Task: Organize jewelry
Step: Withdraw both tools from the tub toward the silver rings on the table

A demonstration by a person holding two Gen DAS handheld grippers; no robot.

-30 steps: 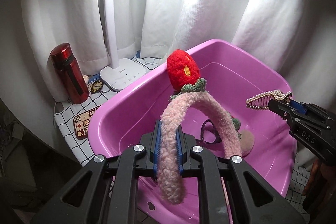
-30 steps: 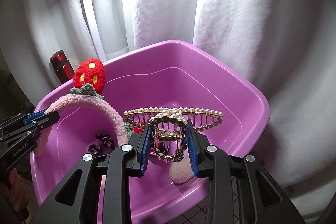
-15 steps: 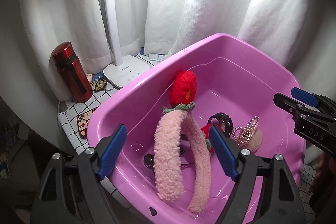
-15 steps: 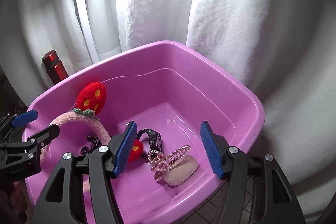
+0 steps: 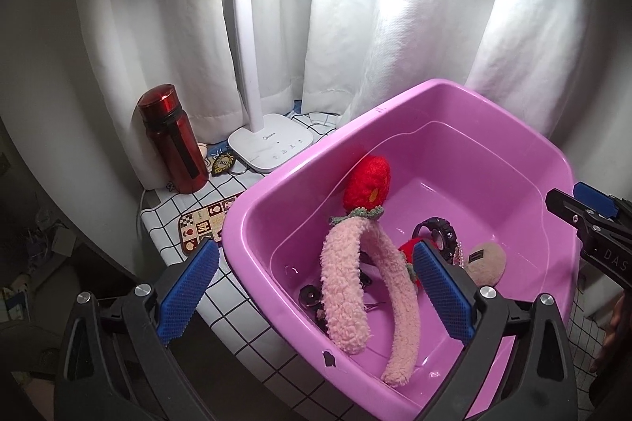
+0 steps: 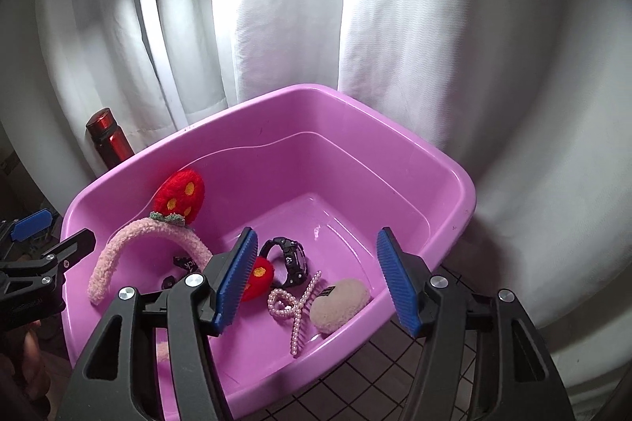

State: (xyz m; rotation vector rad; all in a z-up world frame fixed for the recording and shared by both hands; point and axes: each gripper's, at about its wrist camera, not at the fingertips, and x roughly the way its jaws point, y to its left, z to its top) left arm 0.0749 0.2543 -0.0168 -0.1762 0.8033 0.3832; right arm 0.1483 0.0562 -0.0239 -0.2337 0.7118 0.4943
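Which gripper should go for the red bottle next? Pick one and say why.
Left. The left gripper is open and holds nothing, and the red bottle stands on its side of the purple tub. The right gripper, also open, would probably have to cross the tub.

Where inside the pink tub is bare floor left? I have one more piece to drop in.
The far half of the pink tub is bare, between the far wall and the black watch. The near half is crowded: fuzzy headband at the left, then watch, pearl clip and beige puff toward the right wall.
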